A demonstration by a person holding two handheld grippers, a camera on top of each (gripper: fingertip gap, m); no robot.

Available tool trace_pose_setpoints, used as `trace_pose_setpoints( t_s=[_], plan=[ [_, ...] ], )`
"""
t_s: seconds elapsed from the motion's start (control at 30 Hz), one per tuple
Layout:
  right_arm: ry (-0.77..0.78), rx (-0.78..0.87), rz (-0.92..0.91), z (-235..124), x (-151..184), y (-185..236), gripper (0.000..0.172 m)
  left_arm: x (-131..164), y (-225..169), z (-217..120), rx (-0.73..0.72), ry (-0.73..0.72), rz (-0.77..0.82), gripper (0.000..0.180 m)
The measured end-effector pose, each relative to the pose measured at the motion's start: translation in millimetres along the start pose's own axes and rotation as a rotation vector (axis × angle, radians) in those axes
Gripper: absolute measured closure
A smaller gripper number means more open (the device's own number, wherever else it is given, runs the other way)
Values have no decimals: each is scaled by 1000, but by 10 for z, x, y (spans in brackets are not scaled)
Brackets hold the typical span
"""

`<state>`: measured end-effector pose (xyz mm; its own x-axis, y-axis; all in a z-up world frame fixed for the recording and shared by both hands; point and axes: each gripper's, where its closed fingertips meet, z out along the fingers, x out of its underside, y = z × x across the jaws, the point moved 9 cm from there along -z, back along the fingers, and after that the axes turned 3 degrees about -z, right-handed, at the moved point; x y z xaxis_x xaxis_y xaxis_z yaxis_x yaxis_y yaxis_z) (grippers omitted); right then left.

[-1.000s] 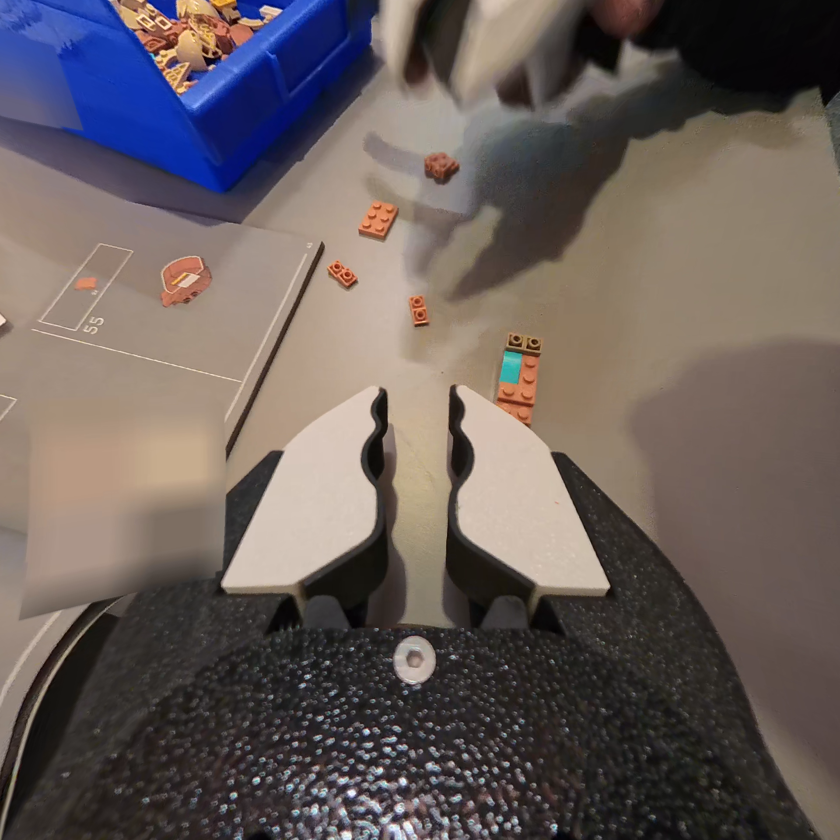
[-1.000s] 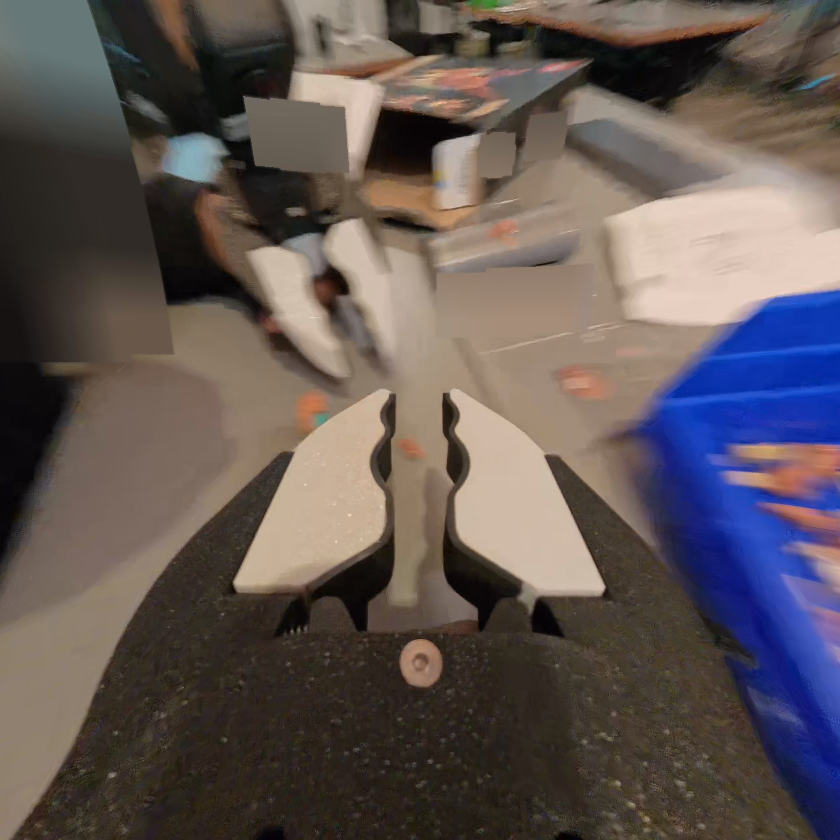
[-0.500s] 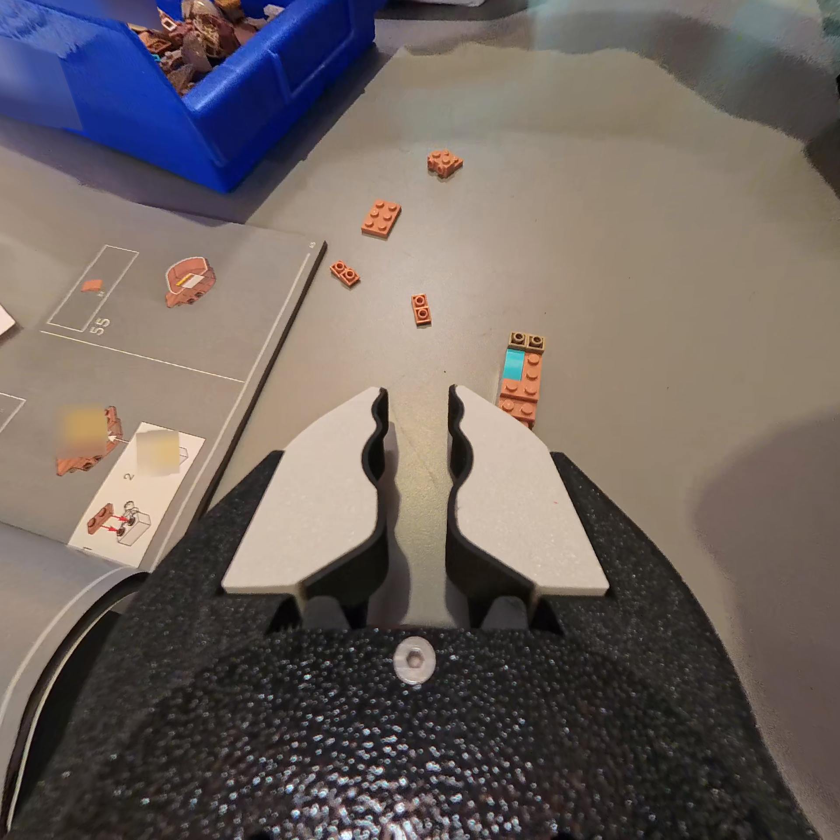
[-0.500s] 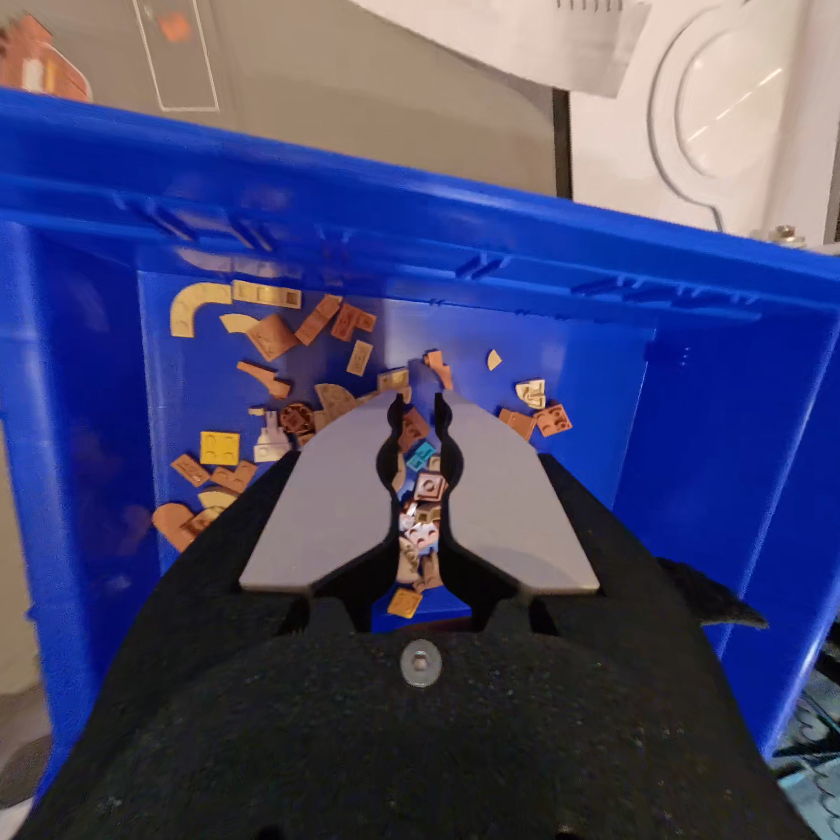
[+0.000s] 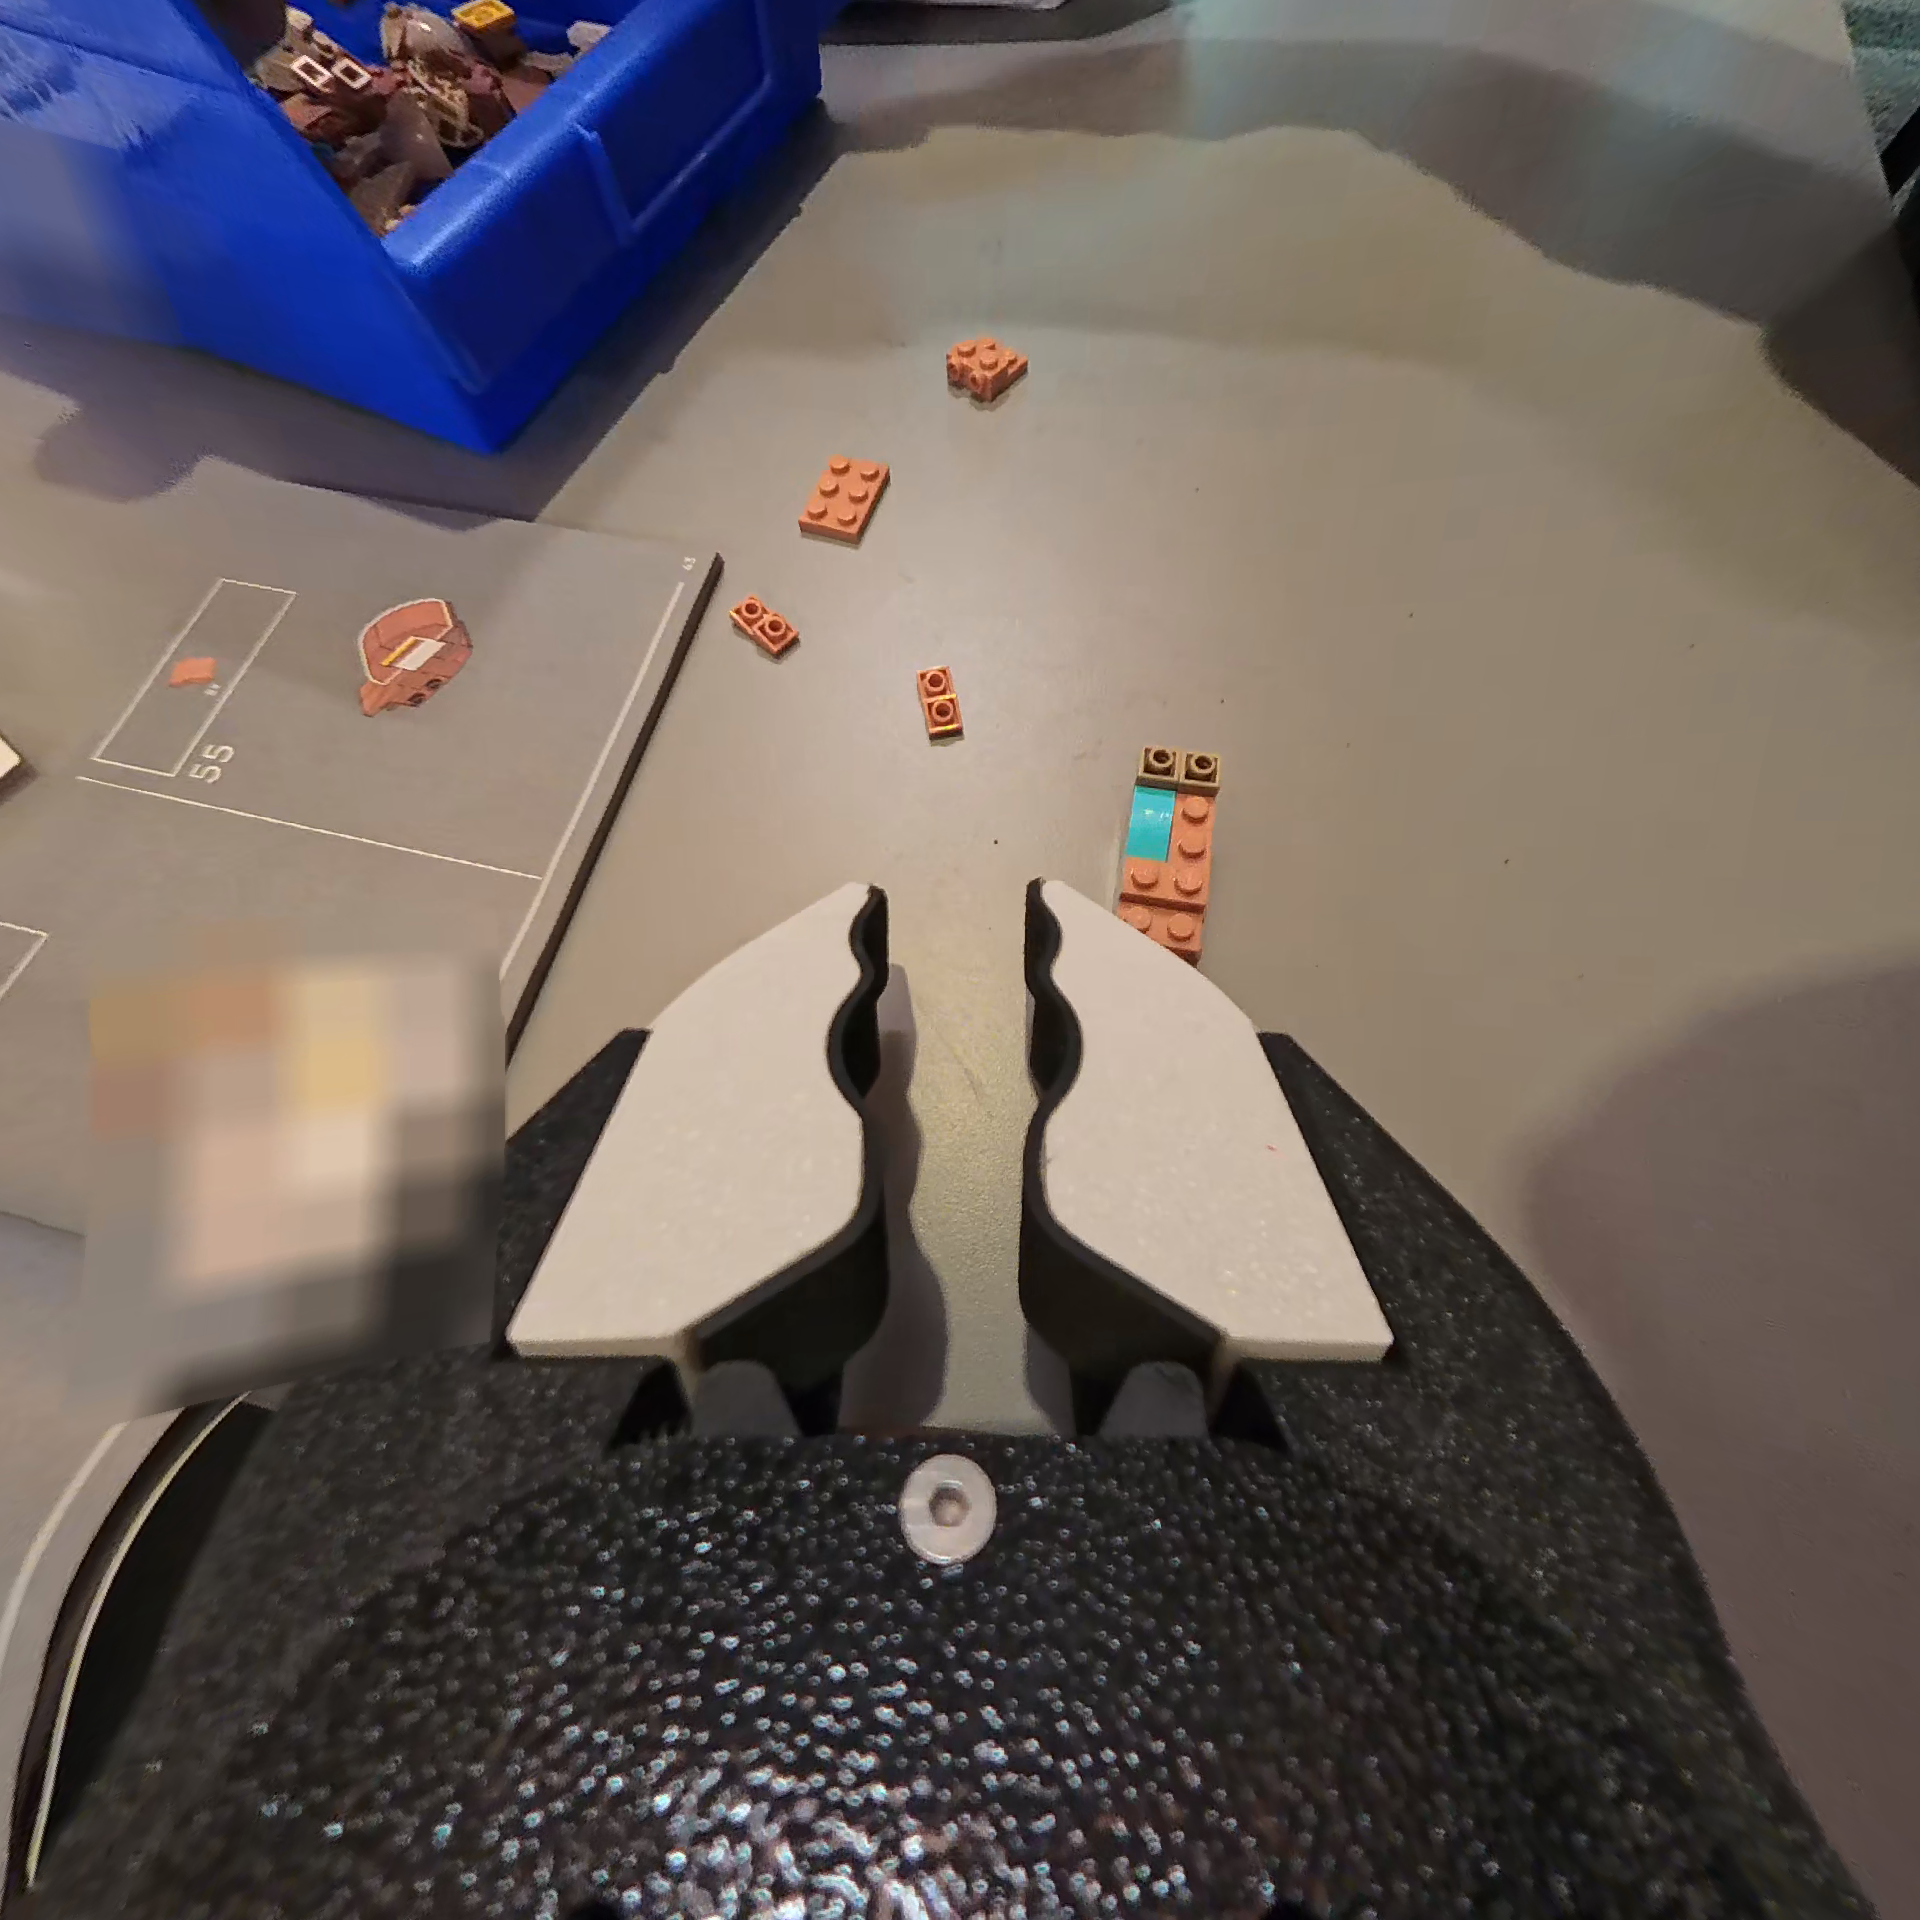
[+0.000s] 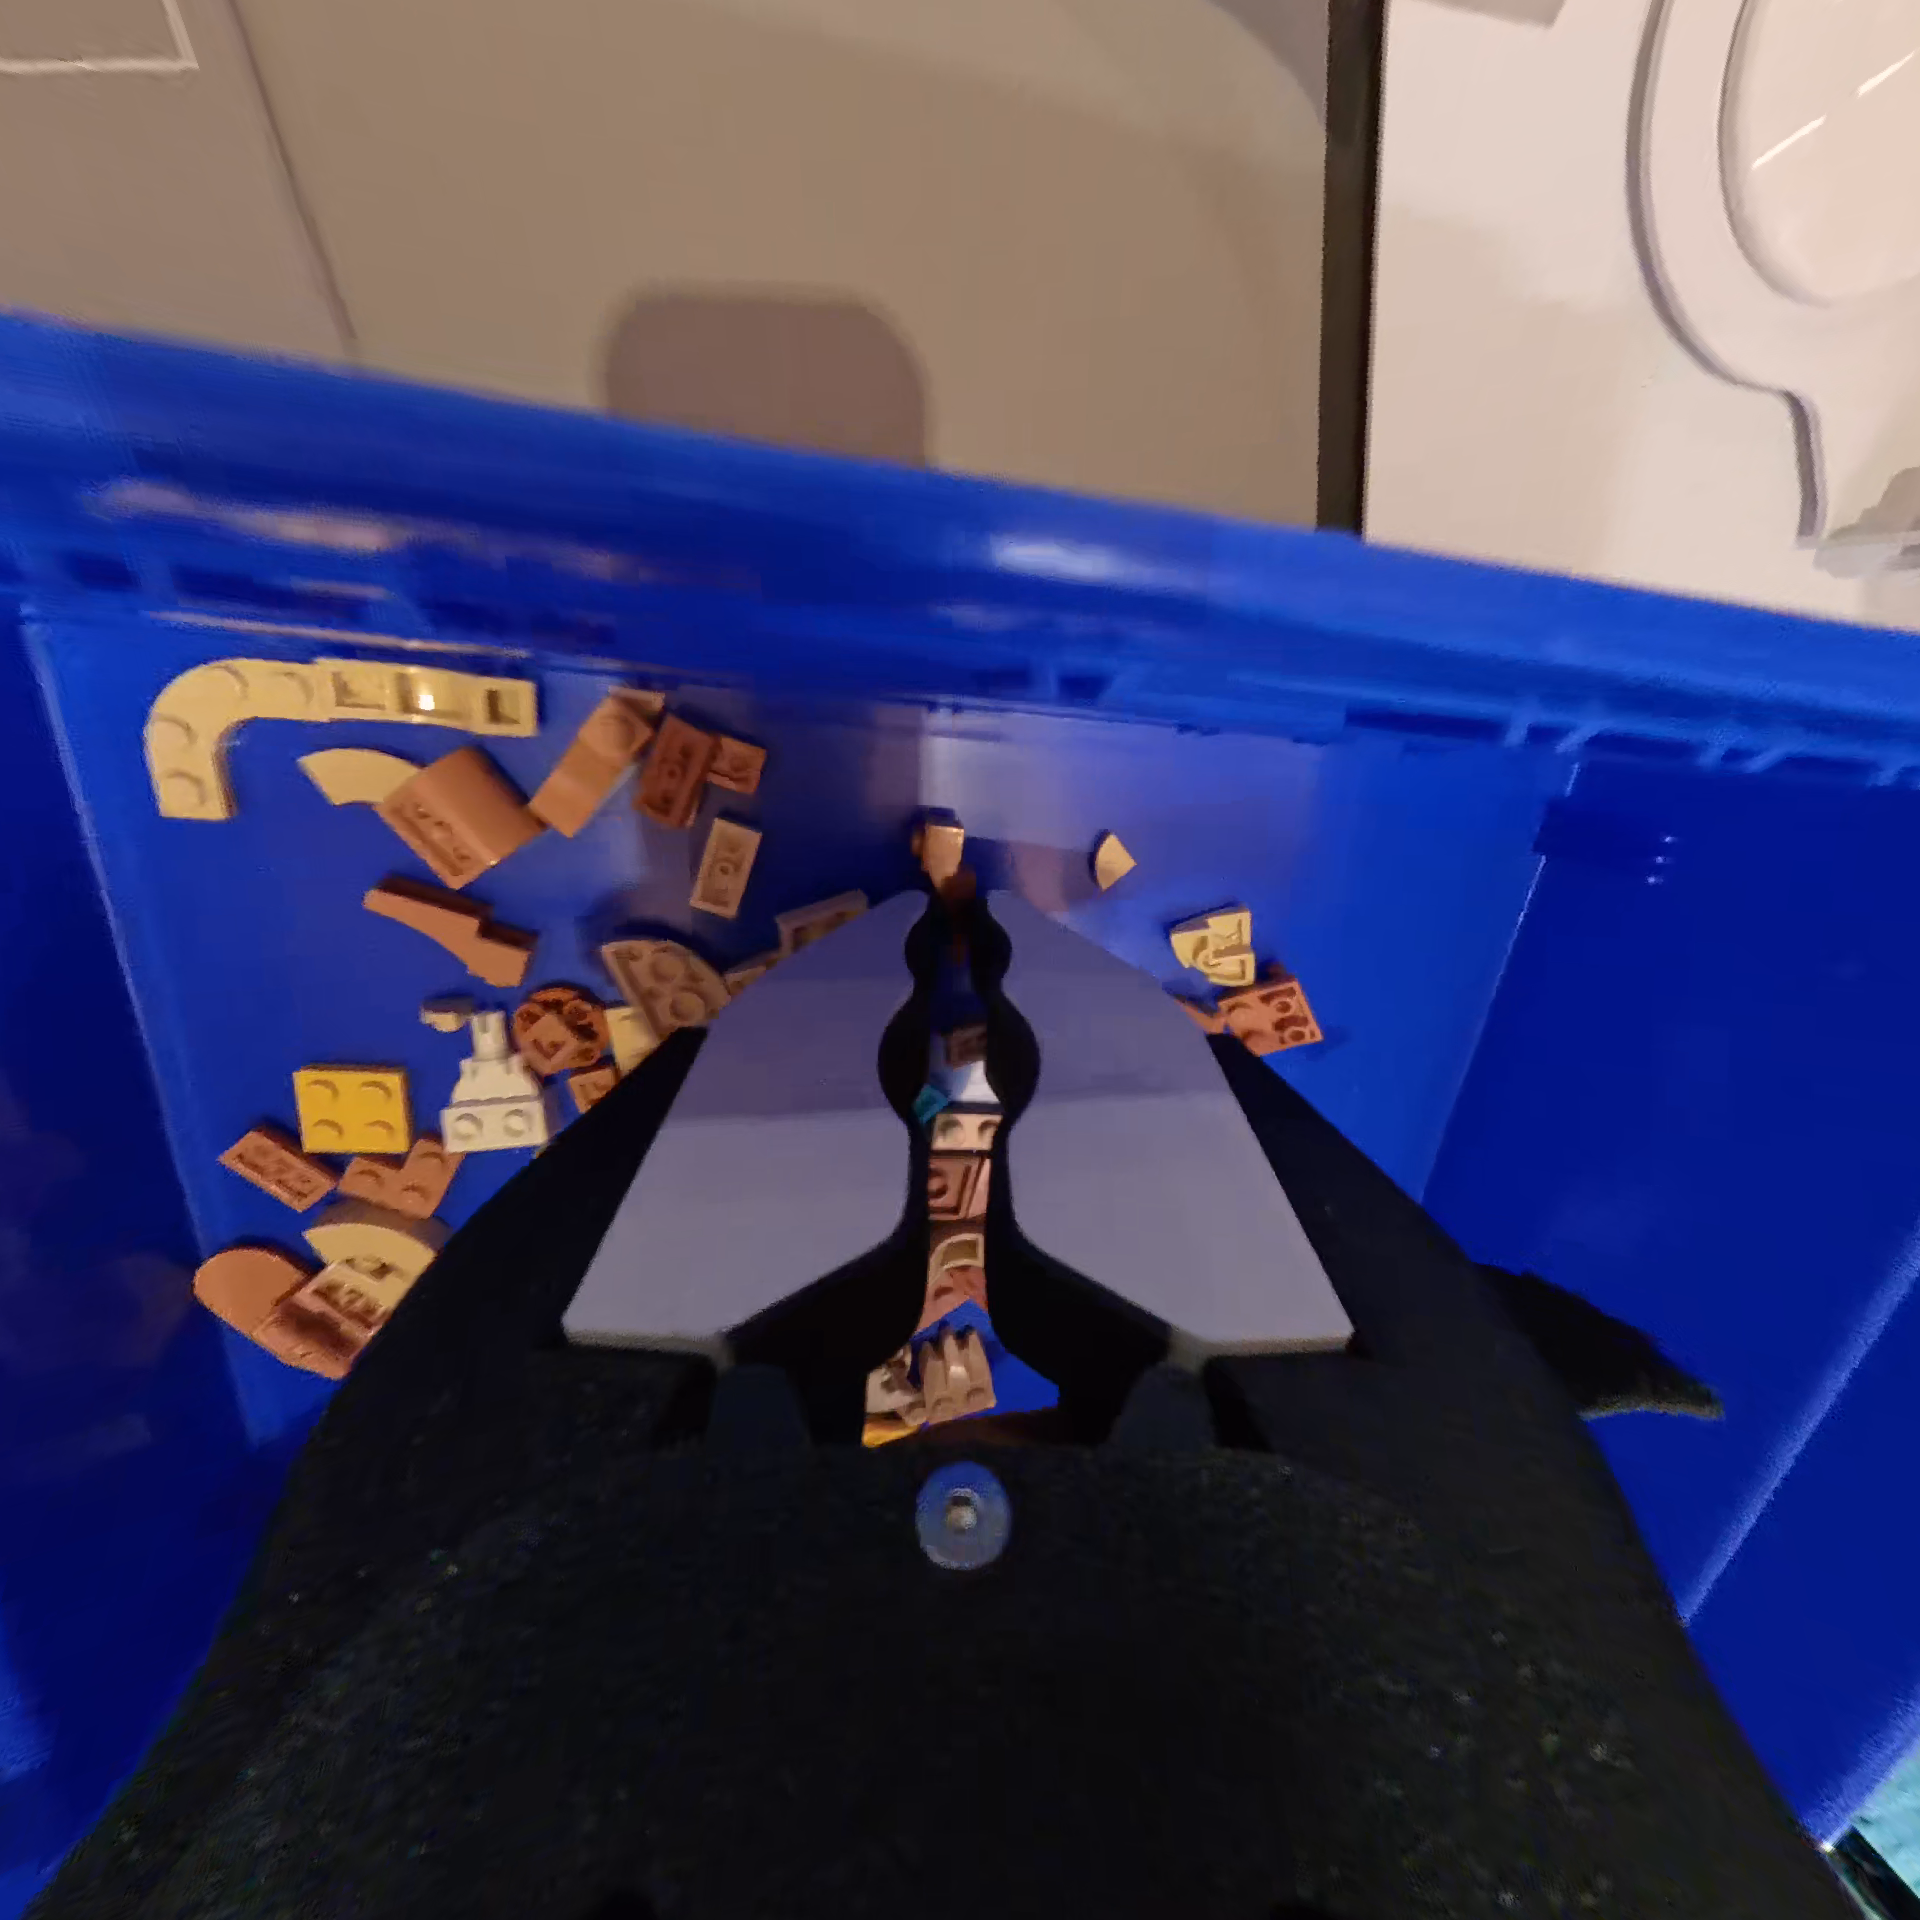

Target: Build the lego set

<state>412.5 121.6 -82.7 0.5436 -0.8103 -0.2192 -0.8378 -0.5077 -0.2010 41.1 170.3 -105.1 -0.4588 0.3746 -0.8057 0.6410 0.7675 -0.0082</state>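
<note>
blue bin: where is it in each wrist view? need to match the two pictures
Left wrist view: blue bin sits top left, on the grey table, beyond the open booklet.
Right wrist view: the bin's far wall spans the picture; the right gripper points down into it, jaws nearly shut among the loose bricks.
Shared landmark: the yellow brick, at the top edge in the left view, lower left in the right.

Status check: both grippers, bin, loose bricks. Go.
Left gripper open, empty, above table beside small brick assembly. Right gripper inside blue bin, pinching small brown piece.
</note>
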Motion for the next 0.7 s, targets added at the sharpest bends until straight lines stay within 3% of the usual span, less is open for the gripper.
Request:
trace_pose_setpoints(
  t_s=[0.13,0.23,0.3,0.5,0.7],
  plan=[
    [-214,6,12,-591,-5,366,167,6,-7,-3,-3,5,7,156],
    [-409,-25,-41,-1077,-19,982,167,9,-11,-6,-1,5,10,156],
    [-478,-52,-95,-1191,-39,1477,167,10,-10,0,4,11,8,156],
    [-462,-134,-154,-759,-126,2638,167,16,-29,22,6,34,26,156],
    [-370,-159,-163,-392,-124,2950,163,19,-38,28,4,41,33,156]
  ],
)
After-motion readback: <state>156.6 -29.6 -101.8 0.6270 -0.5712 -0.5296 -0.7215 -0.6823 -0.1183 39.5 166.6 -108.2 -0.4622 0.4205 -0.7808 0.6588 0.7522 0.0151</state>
